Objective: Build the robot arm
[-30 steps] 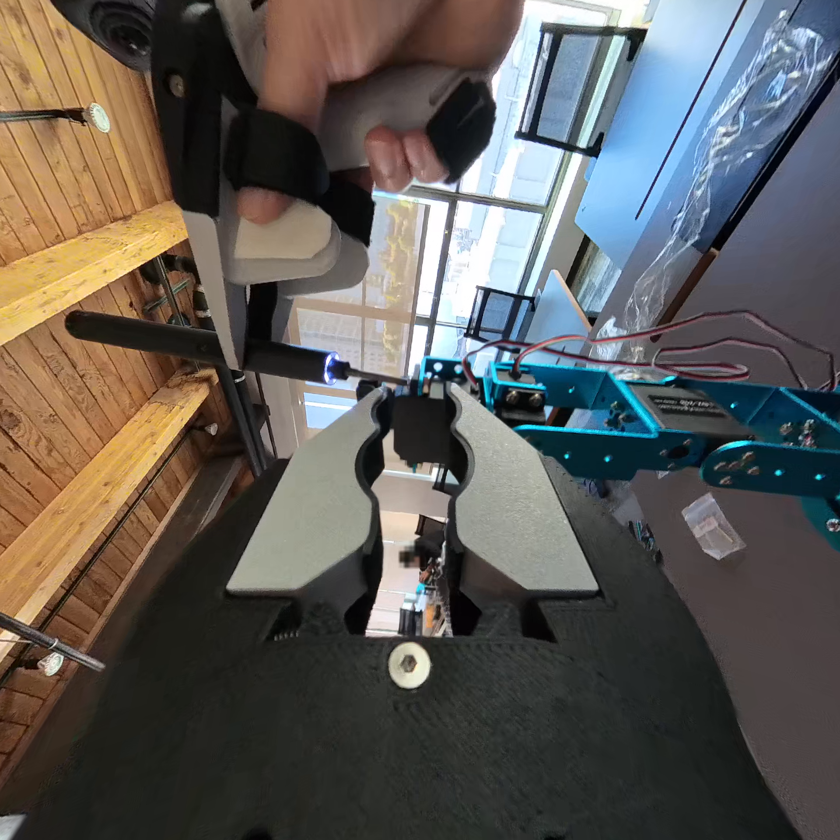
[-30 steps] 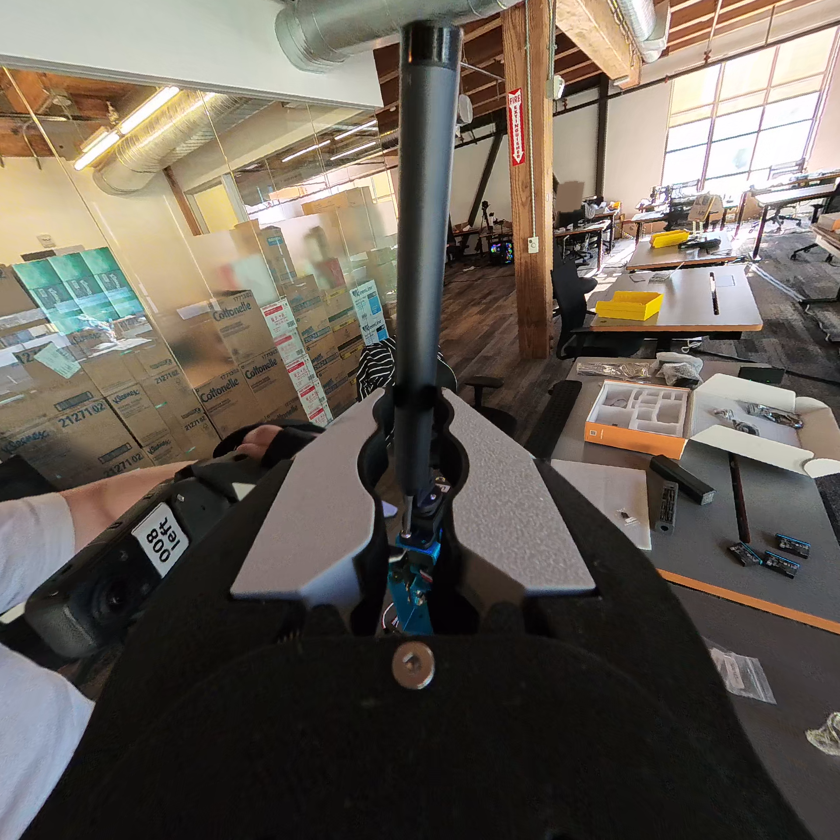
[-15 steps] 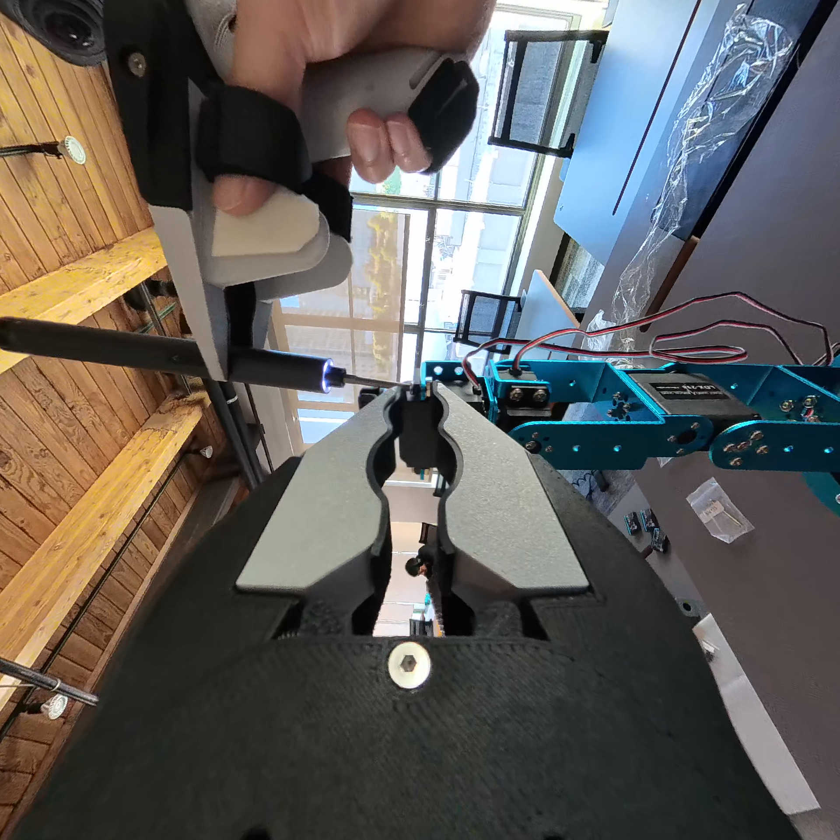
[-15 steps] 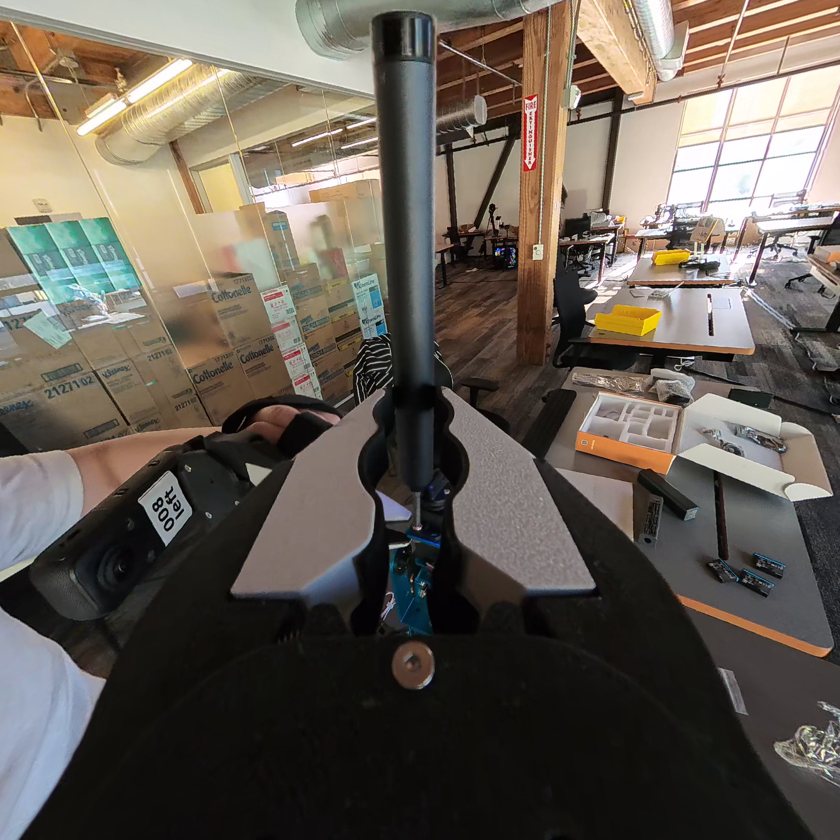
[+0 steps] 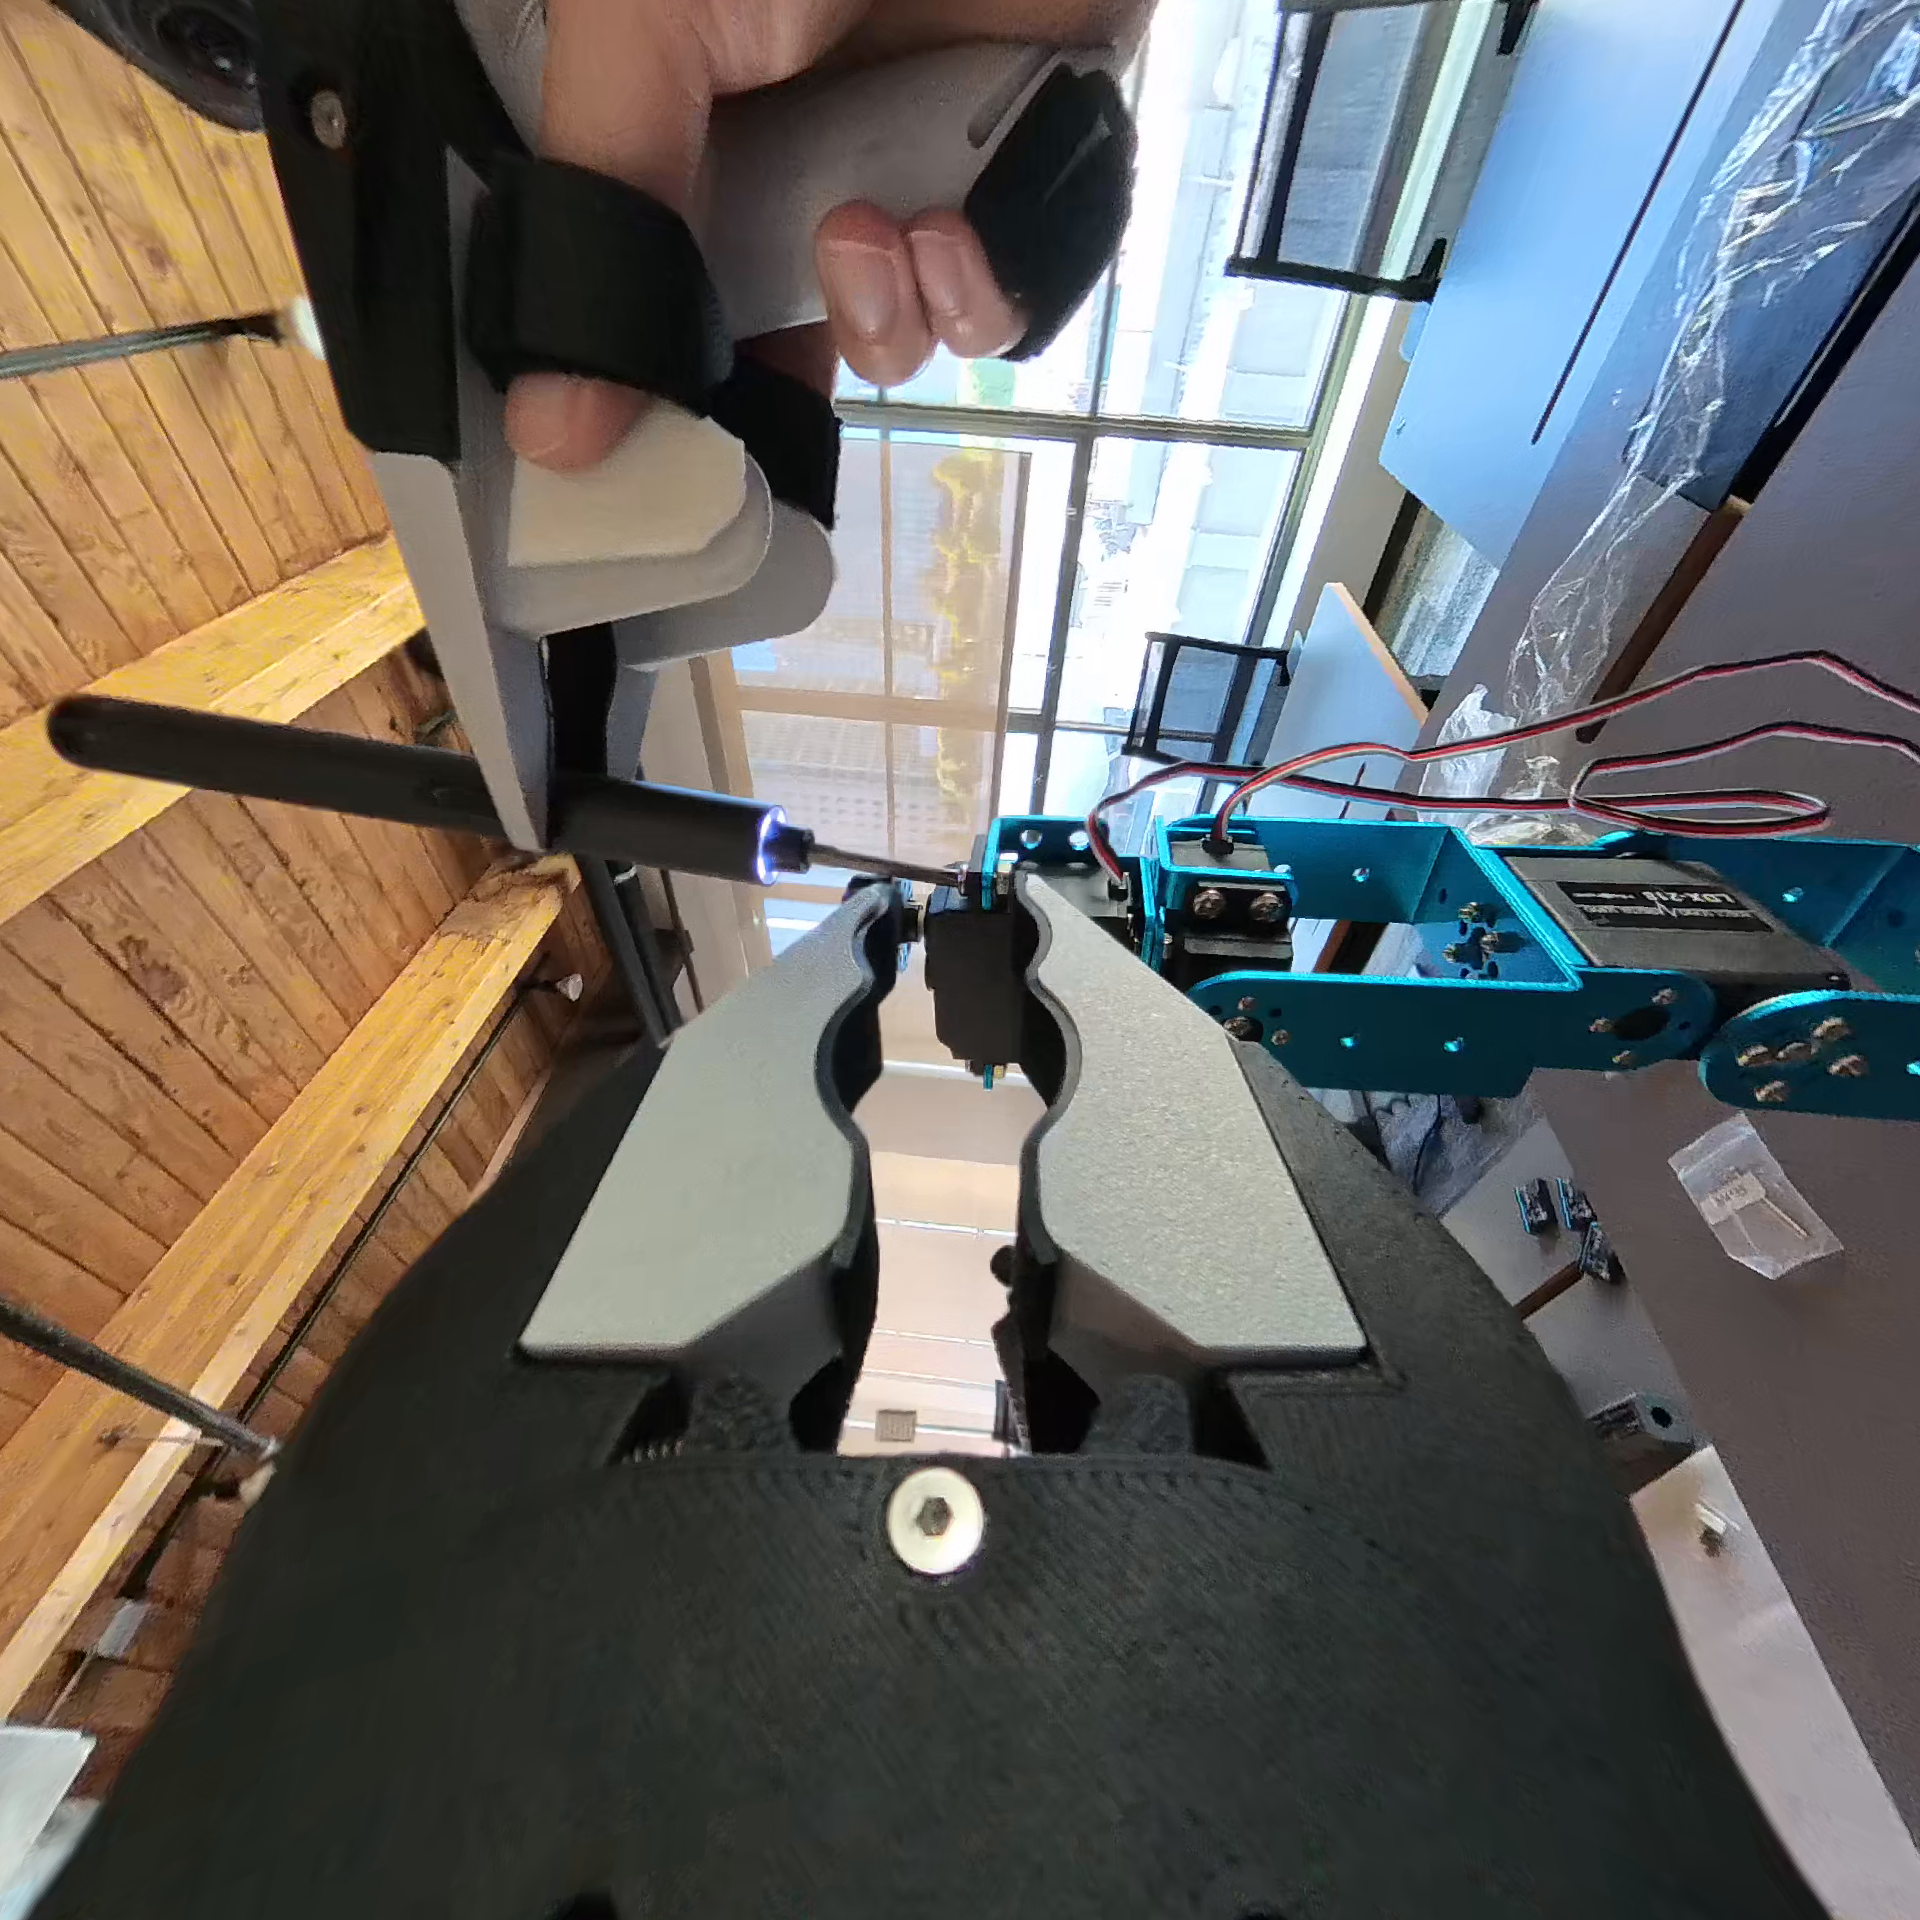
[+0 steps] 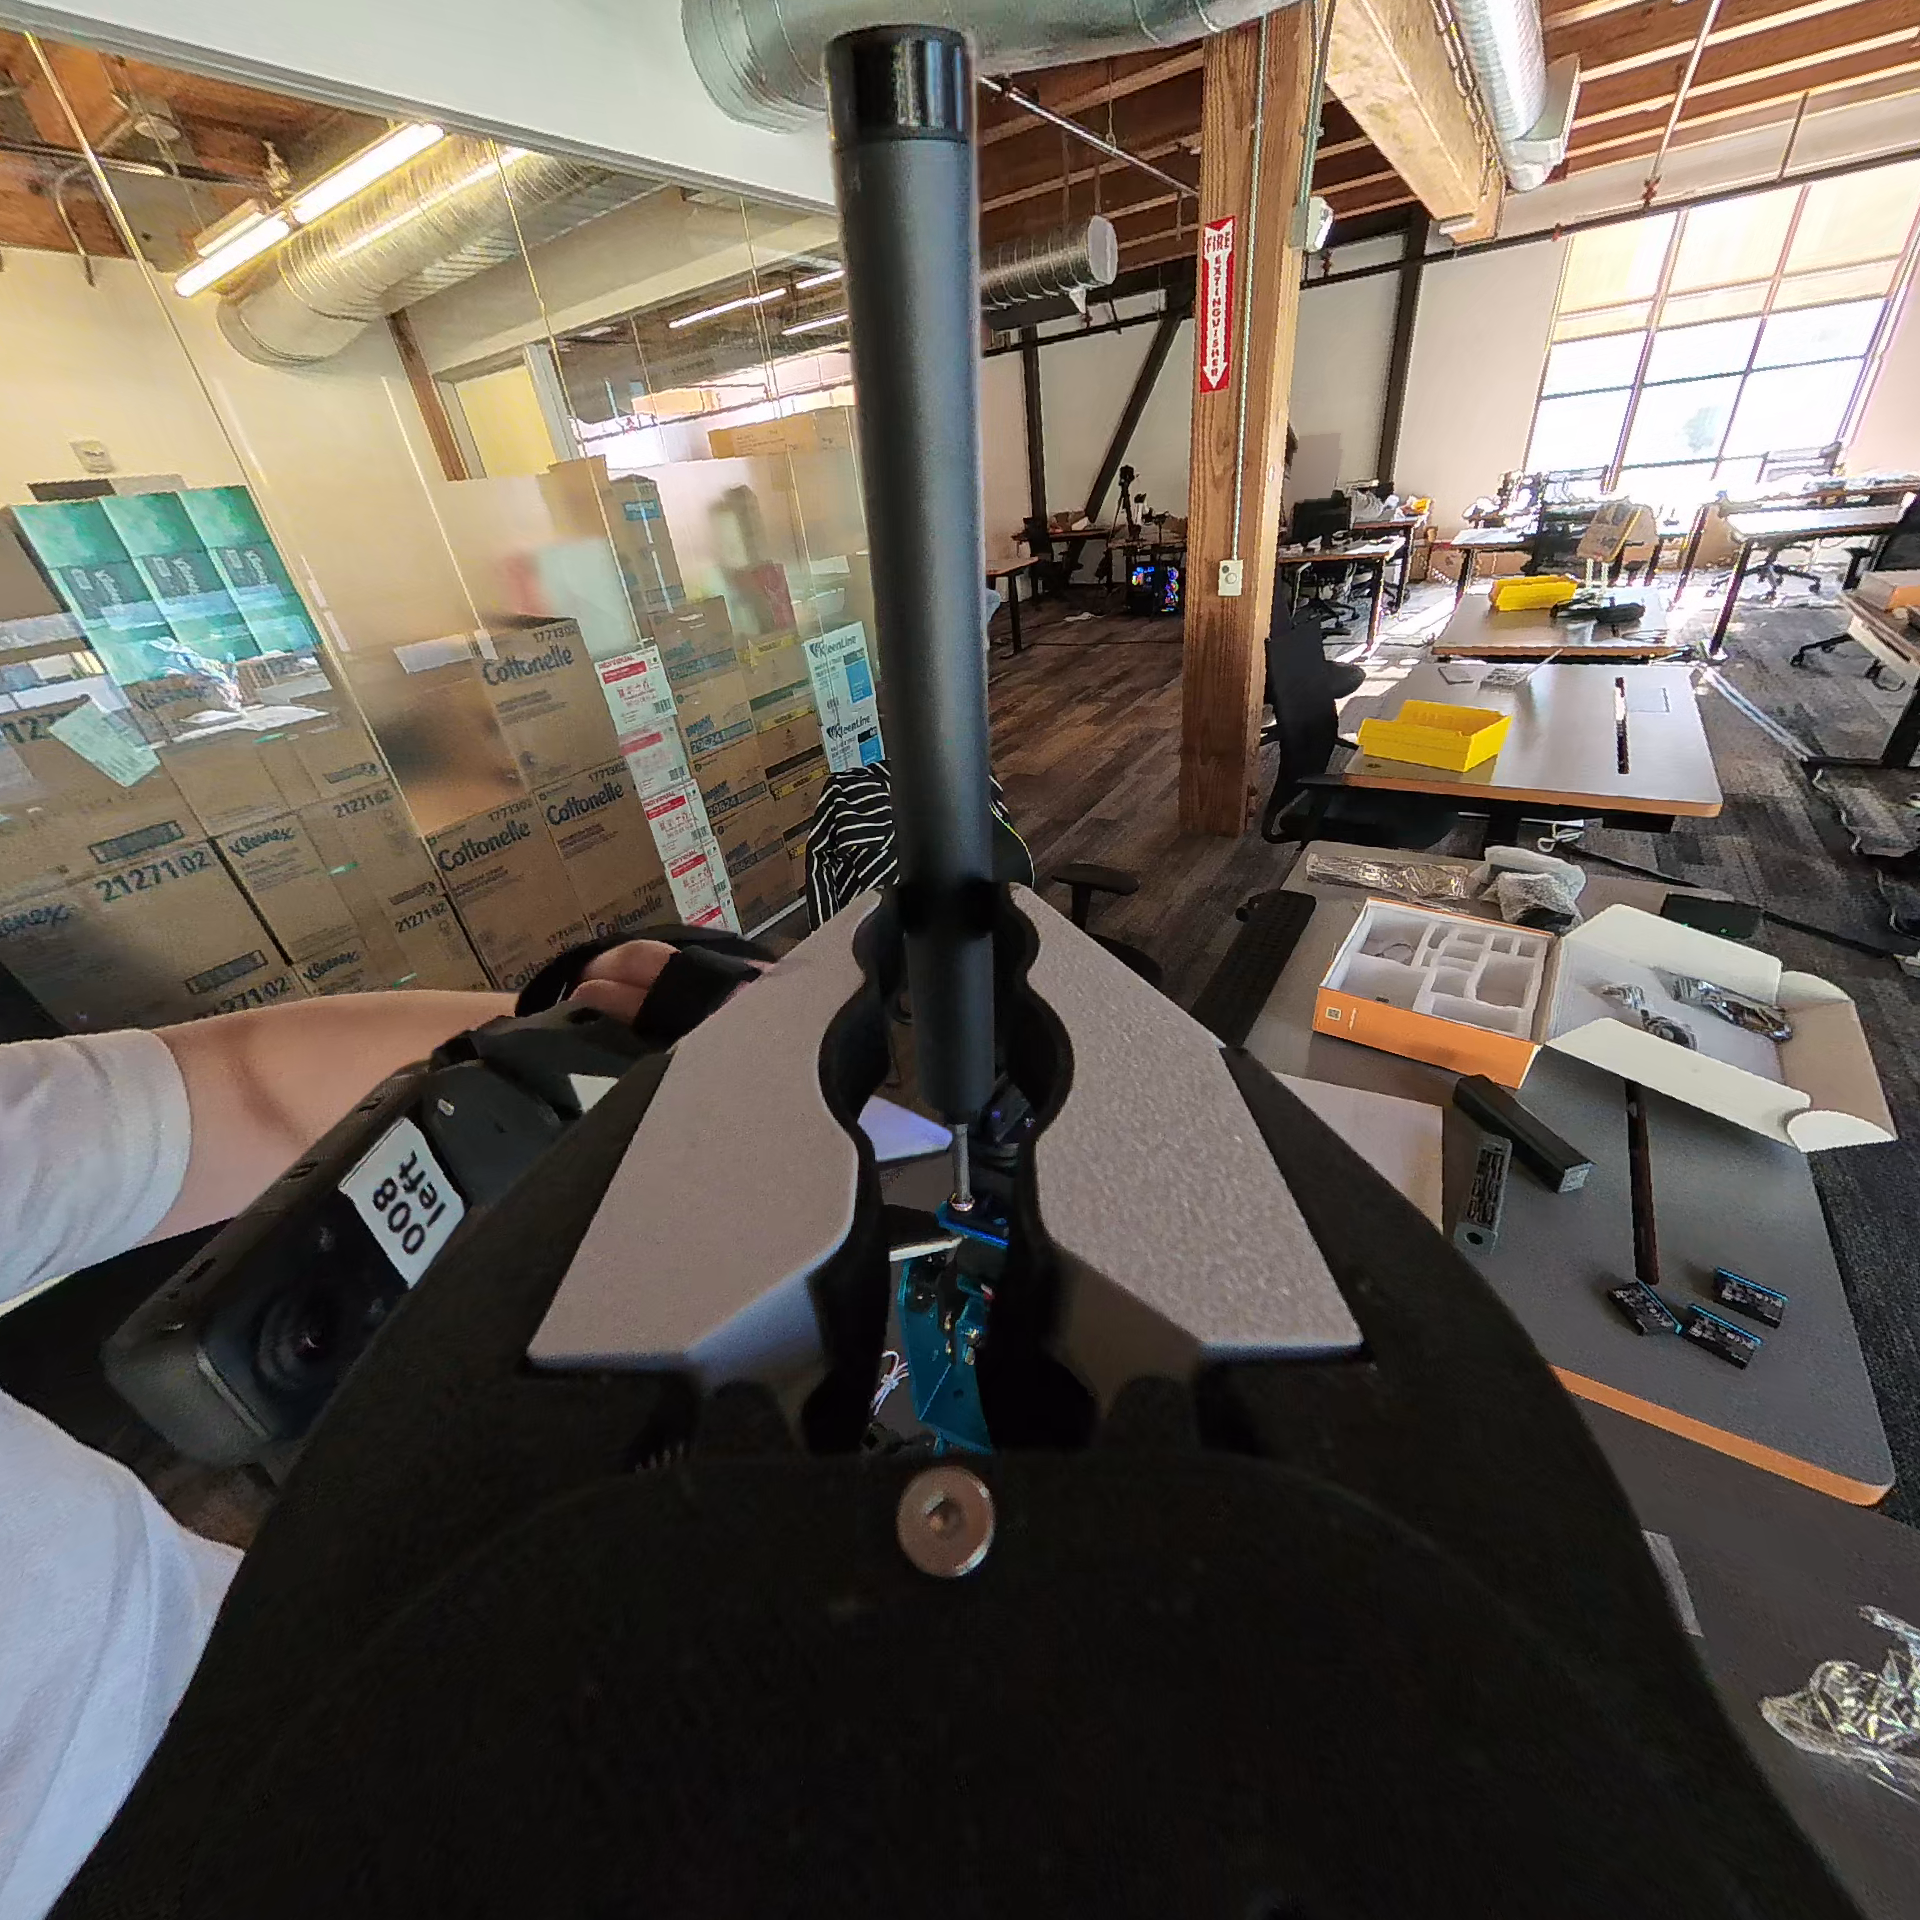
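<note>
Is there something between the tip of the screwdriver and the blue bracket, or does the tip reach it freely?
Nothing visible blocks it. The right gripper holds the screwdriver, whose bit meets a screw at the blue bracket. The left gripper clamps the black servo just beside the bit, not across it.

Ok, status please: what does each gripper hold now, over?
Left gripper shut on black motor of blue arm. Right gripper shut on black screwdriver, tip on a screw at the blue bracket. Nothing between them.
</note>
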Available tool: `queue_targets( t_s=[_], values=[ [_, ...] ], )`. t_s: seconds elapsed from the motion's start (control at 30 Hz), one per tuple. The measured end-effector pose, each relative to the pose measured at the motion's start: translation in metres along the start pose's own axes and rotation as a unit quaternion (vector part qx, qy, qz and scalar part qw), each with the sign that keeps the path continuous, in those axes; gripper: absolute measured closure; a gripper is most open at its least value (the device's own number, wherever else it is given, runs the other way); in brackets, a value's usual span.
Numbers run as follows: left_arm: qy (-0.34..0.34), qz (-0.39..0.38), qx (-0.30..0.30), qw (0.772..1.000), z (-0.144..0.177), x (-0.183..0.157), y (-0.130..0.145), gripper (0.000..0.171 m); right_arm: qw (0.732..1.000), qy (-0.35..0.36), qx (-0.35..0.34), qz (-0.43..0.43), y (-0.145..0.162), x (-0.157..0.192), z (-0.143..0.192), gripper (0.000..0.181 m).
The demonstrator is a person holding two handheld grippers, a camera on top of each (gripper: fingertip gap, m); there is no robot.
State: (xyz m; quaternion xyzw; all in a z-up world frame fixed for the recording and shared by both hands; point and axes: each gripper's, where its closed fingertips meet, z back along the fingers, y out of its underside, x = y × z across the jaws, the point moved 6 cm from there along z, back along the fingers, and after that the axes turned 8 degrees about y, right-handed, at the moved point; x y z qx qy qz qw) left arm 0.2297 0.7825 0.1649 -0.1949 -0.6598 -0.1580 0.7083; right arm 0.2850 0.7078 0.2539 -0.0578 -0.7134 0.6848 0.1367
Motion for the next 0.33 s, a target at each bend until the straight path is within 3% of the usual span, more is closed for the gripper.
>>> queue_targets(
  t_s=[0.33],
  values=[
    [-0.04, 0.02, 0.001, 0.999, -0.0029, -0.002, 0.0009, 0.147, 1.0, 0.0, 0.0, 0.002, -0.0005, 0.0009, 0.0022, 0.166]
  ],
)
